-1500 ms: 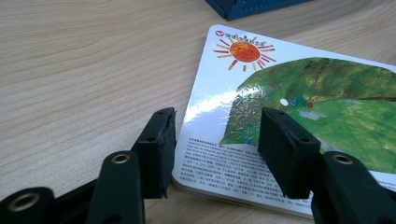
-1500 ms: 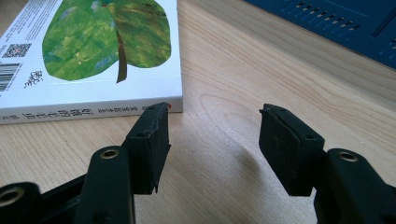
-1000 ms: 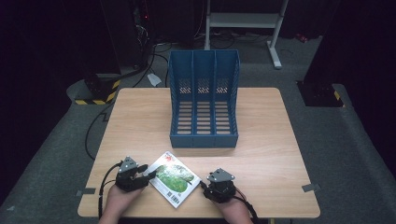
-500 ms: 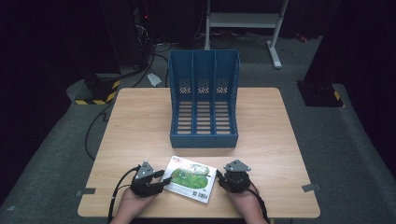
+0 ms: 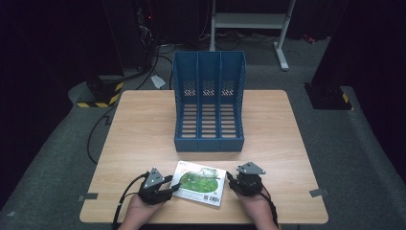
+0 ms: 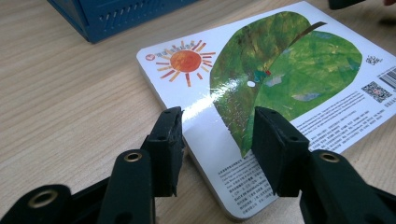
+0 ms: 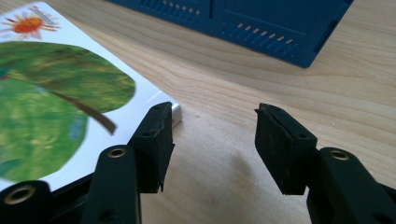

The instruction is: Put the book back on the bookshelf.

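Picture book [image 5: 199, 182], laid flat near the table's [image 5: 143, 124] front edge, long axis crosswise, is flanked by left hand-held gripper [image 5: 168, 188] and right hand-held gripper [image 5: 231, 179], both part-open, nothing clamped.

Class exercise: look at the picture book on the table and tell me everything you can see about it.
The picture book lies flat, closed, on the wooden table near its front edge, before the blue file rack. Its glossy white cover shows a green leaf, an orange sun, small print and codes. Its pages look thick, like board. The left tool straddles one corner, jaws apart; the right tool stands beside another corner.
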The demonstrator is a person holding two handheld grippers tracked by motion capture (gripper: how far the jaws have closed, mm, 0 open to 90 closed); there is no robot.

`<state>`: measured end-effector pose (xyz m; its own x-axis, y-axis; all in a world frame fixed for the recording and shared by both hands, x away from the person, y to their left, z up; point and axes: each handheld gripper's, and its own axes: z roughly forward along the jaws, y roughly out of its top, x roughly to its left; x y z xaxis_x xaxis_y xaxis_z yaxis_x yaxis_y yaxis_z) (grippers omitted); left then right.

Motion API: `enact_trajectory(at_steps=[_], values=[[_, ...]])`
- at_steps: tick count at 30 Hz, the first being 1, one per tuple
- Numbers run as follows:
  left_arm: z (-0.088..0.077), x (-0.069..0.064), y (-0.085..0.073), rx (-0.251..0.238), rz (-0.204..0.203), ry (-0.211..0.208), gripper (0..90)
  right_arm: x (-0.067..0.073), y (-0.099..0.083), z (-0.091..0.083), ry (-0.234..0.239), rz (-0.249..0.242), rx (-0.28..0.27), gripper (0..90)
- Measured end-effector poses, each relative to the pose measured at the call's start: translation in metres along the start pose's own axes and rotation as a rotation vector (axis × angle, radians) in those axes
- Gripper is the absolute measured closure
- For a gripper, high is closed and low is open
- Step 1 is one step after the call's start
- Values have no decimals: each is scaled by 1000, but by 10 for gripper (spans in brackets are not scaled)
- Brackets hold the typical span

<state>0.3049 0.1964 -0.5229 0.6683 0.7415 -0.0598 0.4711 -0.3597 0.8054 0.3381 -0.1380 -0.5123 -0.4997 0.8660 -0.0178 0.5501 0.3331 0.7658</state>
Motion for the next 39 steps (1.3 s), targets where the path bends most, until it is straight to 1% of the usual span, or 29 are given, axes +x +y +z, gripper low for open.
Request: enact_trajectory(at_steps=[2, 3, 5, 6, 7, 8, 9, 10, 11, 12, 13, 16, 19, 21, 23, 24, 28, 30, 32, 34, 36, 37, 39], values=[[-1, -2, 0, -13, 0, 6, 526, 2, -2, -8, 27, 5, -14, 441], [-1, -3, 0, -20, -9, 8, 523, 4, -4, -11, 41, 12, -13, 433], [-1, -3, 0, -21, -11, 20, 512, 6, -6, -16, 90, 32, -13, 393], [-1, -2, 1, -15, -6, 27, 506, 8, -7, -18, 128, 39, -8, 349], [-1, -2, 0, -13, -13, 27, 501, 11, -7, -21, 157, 31, -3, 309], [-1, -3, 0, -17, -13, 35, 497, 15, -7, -22, 181, 20, 0, 252], [-2, -3, 0, -17, -18, 39, 496, 18, -7, -23, 210, 9, 6, 218], [-2, -2, 0, -17, -15, 41, 492, 23, -6, -24, 230, 1, 17, 188], [-2, -2, 0, -16, -12, 48, 490, 26, -7, -24, 240, -7, 22, 174], [-2, -2, 0, -15, -25, 42, 489, 29, -7, -23, 243, -16, 28, 165], [-2, -2, 0, -15, -30, 41, 487, 33, -8, -22, 247, -22, 38, 158], [-2, -3, 0, -25, -49, 33, 478, 40, -9, -19, 256, -78, 66, 135], [-3, -3, 0, -29, -52, 43, 470, 46, -10, -18, 260, -96, 86, 119], [-2, -3, 0, -27, -59, 47, 464, 50, -11, -16, 261, -121, 96, 107], [-2, -3, 0, -19, -64, 40, 455, 54, -12, -15, 260, -130, 105, 104], [-1, -3, -1, -21, -59, 42, 450, 54, -12, -14, 258, -141, 106, 99], [0, -4, 0, -12, -58, 37, 447, 57, -14, -12, 258, -161, 121, 89], [1, -5, 0, -2, -60, 22, 454, 57, -15, -10, 259, -168, 125, 84], [2, -6, 0, 3, -59, 11, 459, 56, -15, -10, 265, -159, 131, 83], [2, -6, 0, 8, -52, 15, 454, 55, -15, -9, 271, -154, 131, 82], [3, -7, 0, 10, -55, 10, 452, 54, -16, -9, 272, -149, 132, 80], [3, -7, 1, 12, -64, 4, 452, 53, -15, -9, 269, -149, 132, 79], [3, -7, 2, 15, -64, -3, 454, 50, -16, -9, 264, -146, 125, 79]])
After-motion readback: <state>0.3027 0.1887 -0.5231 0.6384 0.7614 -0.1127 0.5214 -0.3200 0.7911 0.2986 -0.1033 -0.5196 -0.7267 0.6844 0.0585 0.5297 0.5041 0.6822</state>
